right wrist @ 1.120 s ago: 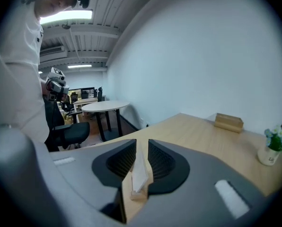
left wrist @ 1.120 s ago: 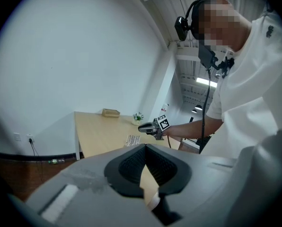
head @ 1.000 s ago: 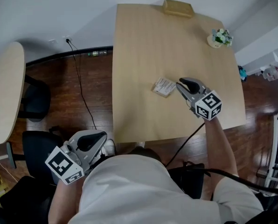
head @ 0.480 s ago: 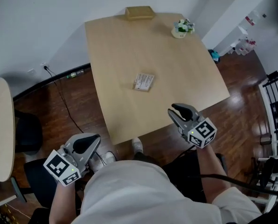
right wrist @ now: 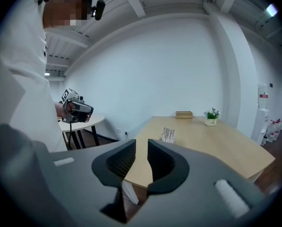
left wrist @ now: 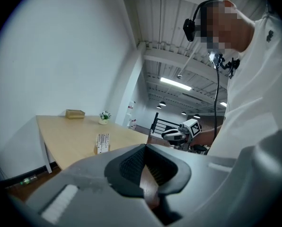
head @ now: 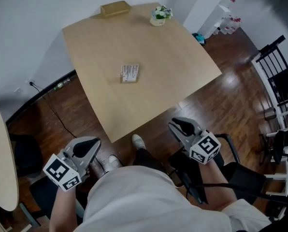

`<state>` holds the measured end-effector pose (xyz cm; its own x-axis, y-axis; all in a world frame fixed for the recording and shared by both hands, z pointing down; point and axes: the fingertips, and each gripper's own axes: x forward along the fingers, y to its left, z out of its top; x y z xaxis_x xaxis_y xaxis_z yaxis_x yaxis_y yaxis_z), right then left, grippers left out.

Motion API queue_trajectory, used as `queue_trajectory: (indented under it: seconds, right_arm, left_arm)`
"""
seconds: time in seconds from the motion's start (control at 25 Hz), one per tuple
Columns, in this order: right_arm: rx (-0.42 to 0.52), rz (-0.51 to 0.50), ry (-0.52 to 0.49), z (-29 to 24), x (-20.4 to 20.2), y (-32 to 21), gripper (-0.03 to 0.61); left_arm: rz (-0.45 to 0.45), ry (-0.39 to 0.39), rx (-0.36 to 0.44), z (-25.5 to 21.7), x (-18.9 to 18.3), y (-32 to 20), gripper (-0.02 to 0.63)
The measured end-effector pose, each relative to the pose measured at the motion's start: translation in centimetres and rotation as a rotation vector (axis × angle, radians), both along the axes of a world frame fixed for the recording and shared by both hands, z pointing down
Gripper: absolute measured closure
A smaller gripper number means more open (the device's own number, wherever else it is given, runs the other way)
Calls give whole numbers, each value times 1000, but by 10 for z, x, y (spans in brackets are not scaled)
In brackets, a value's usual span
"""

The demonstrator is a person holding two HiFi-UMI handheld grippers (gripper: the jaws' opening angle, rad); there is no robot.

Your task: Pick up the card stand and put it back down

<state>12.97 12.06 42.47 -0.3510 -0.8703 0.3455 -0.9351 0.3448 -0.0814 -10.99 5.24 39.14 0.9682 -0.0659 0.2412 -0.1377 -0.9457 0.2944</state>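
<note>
The card stand (head: 129,73), a small white holder with printed cards, stands upright near the middle of the wooden table (head: 192,62); it also shows as the card stand (left wrist: 102,143) and the card stand (right wrist: 168,135). My right gripper (head: 179,126) hangs off the table's near edge, over the floor, far from the stand. Its jaws are apart and closing, with nothing between them. My left gripper (head: 90,146) is low at my left side, also off the table, its fingertips touching and empty.
A cardboard box (head: 115,8) and a small potted plant (head: 158,14) sit at the table's far edge. A round table (head: 1,168) stands at left, a black rack (head: 279,81) at right. A black chair (head: 231,168) is beside my right arm.
My right gripper has drawn back from beside the card stand, off the table, toward my body. The stand stays on the table. The left gripper has hardly moved.
</note>
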Motion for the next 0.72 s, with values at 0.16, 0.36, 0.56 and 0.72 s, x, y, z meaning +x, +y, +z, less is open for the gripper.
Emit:
queue_trajectory:
  seconds: [0.16, 0.36, 0.56, 0.72]
  right_arm:
    - [-4, 10, -2, -2, -11, 15, 499]
    - [-3, -12, -4, -6, -24, 18, 502]
    - [6, -24, -3, -8, -31, 18, 505]
    - [6, -31, 0, -8, -36, 15, 508]
  left_arm:
    - [32, 8, 7, -4, 2, 8, 611]
    - [35, 18, 8, -6, -6, 14, 610]
    - [20, 17, 1, -3, -17, 20, 611]
    - [10, 15, -2, -3, -23, 22, 611]
